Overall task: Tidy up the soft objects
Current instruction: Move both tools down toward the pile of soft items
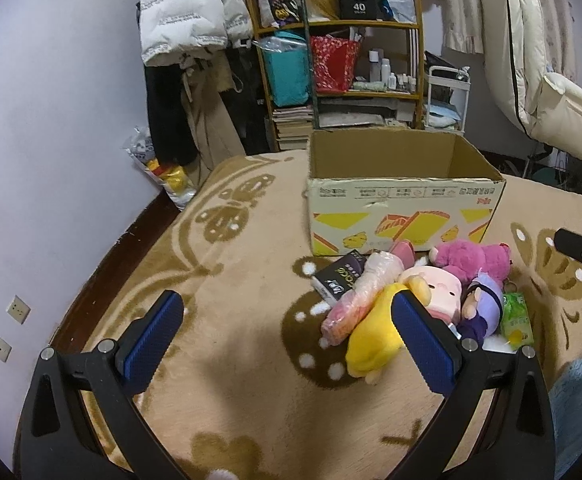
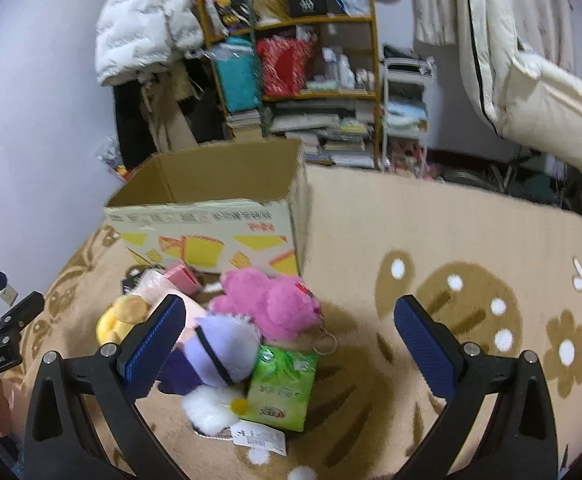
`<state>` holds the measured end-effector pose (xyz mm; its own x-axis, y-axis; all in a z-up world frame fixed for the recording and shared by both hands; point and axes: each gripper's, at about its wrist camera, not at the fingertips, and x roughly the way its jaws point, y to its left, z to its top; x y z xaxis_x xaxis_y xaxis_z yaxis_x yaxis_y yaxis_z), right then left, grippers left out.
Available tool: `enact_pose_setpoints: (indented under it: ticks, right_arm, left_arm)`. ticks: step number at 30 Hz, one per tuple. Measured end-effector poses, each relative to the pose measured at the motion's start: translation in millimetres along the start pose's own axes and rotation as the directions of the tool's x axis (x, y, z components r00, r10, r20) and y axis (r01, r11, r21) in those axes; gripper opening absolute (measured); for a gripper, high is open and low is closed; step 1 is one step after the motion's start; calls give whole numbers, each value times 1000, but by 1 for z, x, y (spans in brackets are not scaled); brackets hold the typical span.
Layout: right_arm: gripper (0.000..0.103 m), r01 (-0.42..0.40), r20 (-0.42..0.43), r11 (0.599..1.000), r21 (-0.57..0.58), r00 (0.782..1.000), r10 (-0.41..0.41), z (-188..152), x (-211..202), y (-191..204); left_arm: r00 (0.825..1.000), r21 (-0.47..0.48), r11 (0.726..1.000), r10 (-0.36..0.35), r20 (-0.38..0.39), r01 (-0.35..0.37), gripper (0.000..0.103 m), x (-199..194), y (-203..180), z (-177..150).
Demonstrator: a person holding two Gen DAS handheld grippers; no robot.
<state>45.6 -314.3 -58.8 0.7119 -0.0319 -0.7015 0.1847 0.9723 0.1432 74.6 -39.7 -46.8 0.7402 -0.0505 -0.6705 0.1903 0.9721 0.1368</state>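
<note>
- While both tools hang above the blanket, nothing is in hand: the left gripper [image 1: 287, 344] stands wide open and empty, and the right gripper [image 2: 291, 344] is spread just as wide, also empty.
- The soft things lie in a heap on the patterned blanket [image 1: 231, 400], just in front of the cardboard box [image 1: 403, 216], whose top is open; I cannot see its floor from here.
- In the heap: a yellow plush [image 1: 371, 340] nearest the left tool, a pink-faced plush [image 1: 439, 292] touching it, a magenta bear [image 2: 271, 304] with a key ring, a purple doll [image 2: 215, 352], and a white fluffy flower [image 2: 211, 404].
- Mixed in are a green tissue pack [image 2: 283, 388], a dark packet [image 1: 339, 276] and a wrapped pink bundle [image 1: 359, 296].
- To my eye this is the very start of the picking step, the pile looking untouched.
- The next move probably calls for lowering one tool over a single toy, closing on its bulk, not a dangling tag or ring, then lifting it over the box's near wall.
</note>
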Motion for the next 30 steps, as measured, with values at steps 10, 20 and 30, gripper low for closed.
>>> enact_pose_setpoints:
  ticks: [10,20,30]
  right_arm:
    - [103,16,-176,995,99,984,2,-11,39,-21]
    - [103,46,-317,996,75,948,-20,-25,68,-18]
    - [95,-2,-441,999,54,897,26,-39,98,-10]
  left_arm:
    - [998,36,998,-58,-23,58,103,20,-30,7]
    - [994,70,994,-81,-77,86,103,44,-49,-2]
    - [994,90,993,-63,-90,71,103,56,-55,-12]
